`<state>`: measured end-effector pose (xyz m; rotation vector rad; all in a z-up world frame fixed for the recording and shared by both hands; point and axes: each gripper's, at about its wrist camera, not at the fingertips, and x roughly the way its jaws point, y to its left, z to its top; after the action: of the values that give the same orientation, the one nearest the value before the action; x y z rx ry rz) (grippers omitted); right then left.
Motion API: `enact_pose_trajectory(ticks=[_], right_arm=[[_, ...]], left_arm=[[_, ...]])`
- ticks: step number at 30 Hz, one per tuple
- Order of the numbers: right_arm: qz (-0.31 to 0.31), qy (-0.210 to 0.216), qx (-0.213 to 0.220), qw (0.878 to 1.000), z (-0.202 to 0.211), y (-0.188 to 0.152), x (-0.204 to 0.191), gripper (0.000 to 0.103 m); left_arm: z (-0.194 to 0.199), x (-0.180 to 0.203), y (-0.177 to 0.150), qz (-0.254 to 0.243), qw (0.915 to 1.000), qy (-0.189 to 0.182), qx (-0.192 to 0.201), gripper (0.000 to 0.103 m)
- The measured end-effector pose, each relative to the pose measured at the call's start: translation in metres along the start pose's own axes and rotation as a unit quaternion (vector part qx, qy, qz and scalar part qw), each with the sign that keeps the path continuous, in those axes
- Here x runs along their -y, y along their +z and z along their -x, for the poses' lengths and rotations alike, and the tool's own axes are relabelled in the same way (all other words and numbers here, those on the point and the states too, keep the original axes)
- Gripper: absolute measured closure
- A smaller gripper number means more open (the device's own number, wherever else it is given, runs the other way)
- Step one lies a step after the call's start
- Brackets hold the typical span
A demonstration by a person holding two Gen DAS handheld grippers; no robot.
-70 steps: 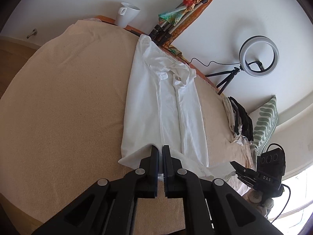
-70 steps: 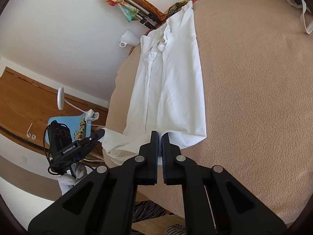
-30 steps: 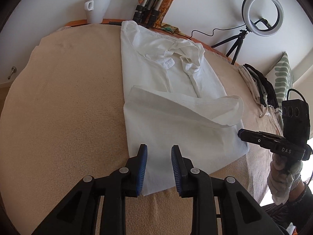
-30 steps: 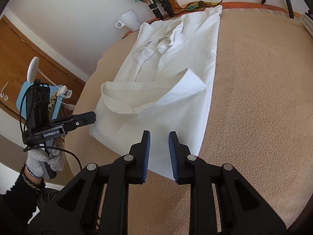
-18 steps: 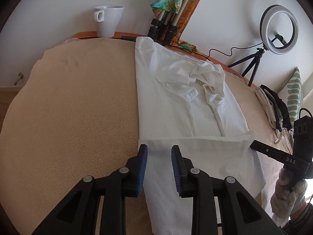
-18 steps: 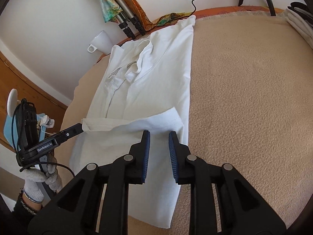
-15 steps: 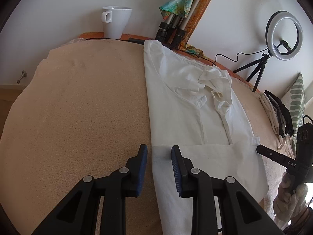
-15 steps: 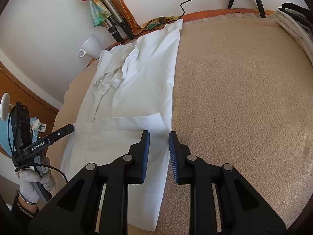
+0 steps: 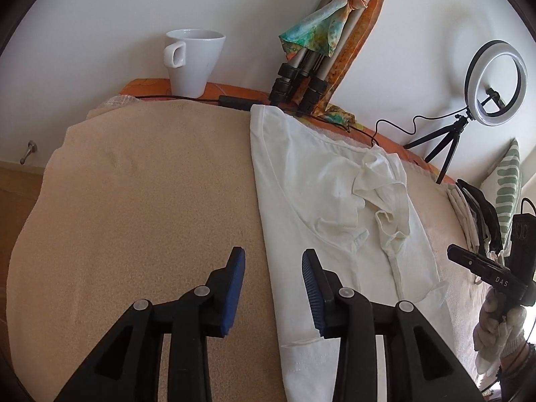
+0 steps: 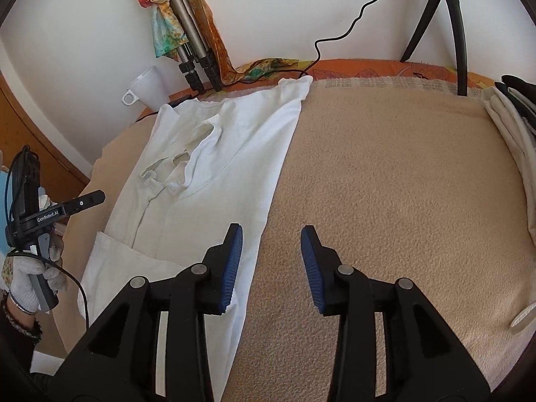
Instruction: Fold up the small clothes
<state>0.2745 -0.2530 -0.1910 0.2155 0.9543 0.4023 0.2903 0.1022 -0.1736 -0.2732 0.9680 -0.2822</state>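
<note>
On the beige blanket [image 9: 134,201] that covers the work surface lies a white shirt [image 9: 321,207], stretched away from the person towards the far wall, with its collar and placket rumpled along the middle. Furthest left, a white mug [image 9: 192,62] stands on the orange edge at the far side, well apart from the cloth and out of the way of the folding. Next comes the left gripper [image 9: 273,264], tilted down over the shirt's left edge: its blue pads are apart, the jaws having just been opening, and nothing is pinched between them; one finger hangs over bare blanket and the other over the white cloth, so the edge runs between them untouched. At the near end the hem lies doubled back onto the body of the shirt, which I take to be the reason both tools are letting go, since a fold set down needs no more holding. A folded tripod [image 9: 301,80] wrapped in a coloured scarf leans against the wall just beyond the shirt's far corner. Over the shirt's right edge hovers the right gripper [image 10: 271,254], held in a gloved hand [image 9: 495,331] and also angled down; its jaws have likewise just been opening and stand parted with no cloth gripped, one pad above the shirt, the other above blanket. Further right, a ring light [image 9: 495,82] on a small stand sits by the wall, and a pile of folded garments [image 10: 512,124] waits at the right side, presumably finished pieces kept clear of the working area.
</note>
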Motion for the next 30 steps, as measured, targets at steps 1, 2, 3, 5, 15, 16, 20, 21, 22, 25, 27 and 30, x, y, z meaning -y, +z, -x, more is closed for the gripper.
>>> enact_pose_trajectory(ticks=[1,2,3,5,15,16,20,21,22,25,27,30], right_arm=[[0.002,0.001,0.001,1.000,-0.003,0.008,0.002,0.065],[0.001,0.002,0.002,1.000,-0.007,0.017,0.005,0.065],[-0.001,0.005,0.002,1.000,-0.011,0.026,0.007,0.065],[-0.008,0.018,-0.004,1.000,-0.024,0.043,0.012,0.065],[-0.009,-0.005,0.008,1.000,-0.082,0.100,0.024,0.070],[-0.001,-0.010,0.007,1.000,-0.088,0.103,0.023,0.070],[0.039,-0.048,0.004,0.998,-0.107,0.115,0.013,0.070],[0.049,-0.058,0.003,0.997,-0.111,0.118,0.011,0.070],[0.062,-0.072,0.002,0.995,-0.115,0.120,0.009,0.070],[0.094,-0.091,-0.001,0.991,-0.122,0.124,0.003,0.070],[0.101,-0.097,0.004,0.990,-0.120,0.125,0.003,0.070],[0.085,-0.091,0.013,0.992,-0.117,0.128,0.012,0.061]], left_arm=[[-0.003,0.002,0.006,-0.004,1.0000,-0.002,0.002,0.062],[-0.007,0.003,0.013,-0.005,1.0000,-0.004,0.003,0.059],[-0.011,0.004,0.019,-0.002,1.0000,-0.006,0.004,0.057],[-0.021,0.003,0.032,0.002,0.9999,-0.009,0.006,0.053],[-0.058,-0.011,0.072,0.011,0.9998,0.013,0.008,0.052],[-0.061,-0.013,0.074,0.011,0.9998,0.014,0.009,0.051],[-0.076,-0.018,0.084,0.015,0.9996,0.021,0.008,0.046],[-0.080,-0.019,0.087,0.017,0.9996,0.022,0.005,0.046],[-0.085,-0.019,0.089,0.018,0.9996,0.021,0.002,0.046],[-0.100,-0.014,0.097,0.003,0.9997,0.024,-0.006,0.046],[-0.108,-0.010,0.103,-0.011,0.9994,0.034,-0.003,0.044],[-0.114,-0.010,0.111,-0.009,0.9993,0.036,0.003,0.044]])
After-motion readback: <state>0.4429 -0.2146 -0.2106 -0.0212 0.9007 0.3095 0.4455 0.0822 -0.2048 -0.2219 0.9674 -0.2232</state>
